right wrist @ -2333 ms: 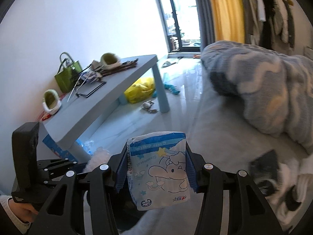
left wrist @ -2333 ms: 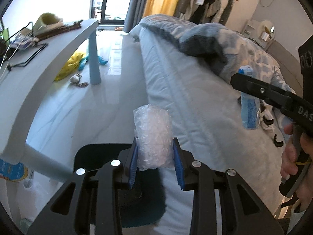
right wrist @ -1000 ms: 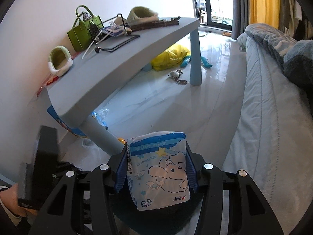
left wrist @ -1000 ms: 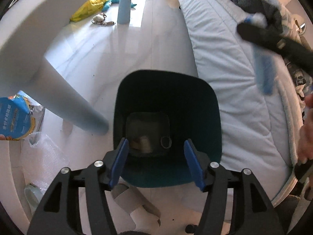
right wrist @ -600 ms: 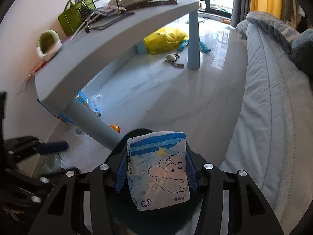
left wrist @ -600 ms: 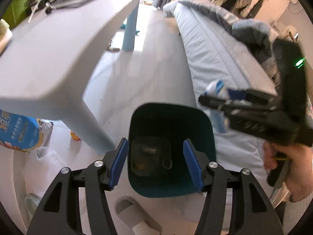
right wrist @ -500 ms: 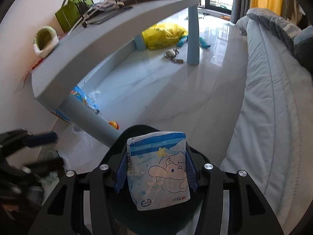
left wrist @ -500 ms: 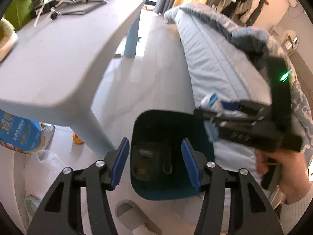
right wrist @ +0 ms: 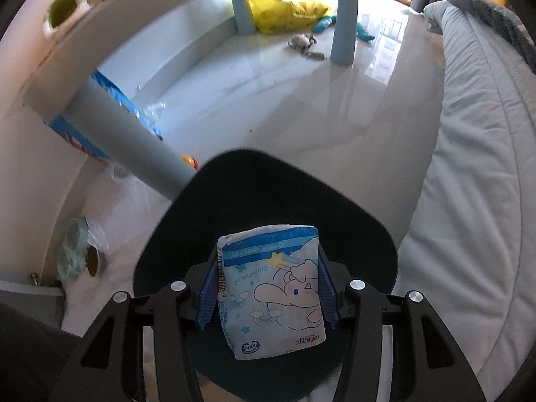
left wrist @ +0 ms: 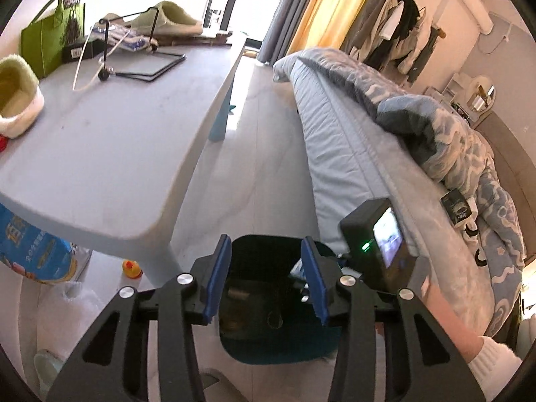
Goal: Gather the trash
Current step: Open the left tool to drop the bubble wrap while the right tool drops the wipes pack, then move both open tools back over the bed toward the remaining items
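A dark teal trash bin (left wrist: 268, 345) stands on the floor between the table and the bed; it also shows in the right wrist view (right wrist: 268, 181). My left gripper (left wrist: 266, 279) is open and empty above the bin. My right gripper (right wrist: 268, 291) is shut on a white and blue tissue pack (right wrist: 271, 298) with a cartoon print, held right over the bin's mouth. In the left wrist view the right gripper's body with its camera (left wrist: 382, 251) sits at the bin's right rim. Some trash lies at the bin's bottom (left wrist: 234, 311).
A grey table (left wrist: 110, 154) with a green bag (left wrist: 50, 47), slippers and a stand is on the left. A bed (left wrist: 361, 167) with a blue quilt is on the right. A blue package (left wrist: 30, 248), a rubber duck (left wrist: 131, 268) and plastic wrap lie under the table.
My left gripper let go of the bubble wrap over the bin, then rose and tilted up. My right gripper moved with the tissue pack from beside the bed to over the bin's mouth.
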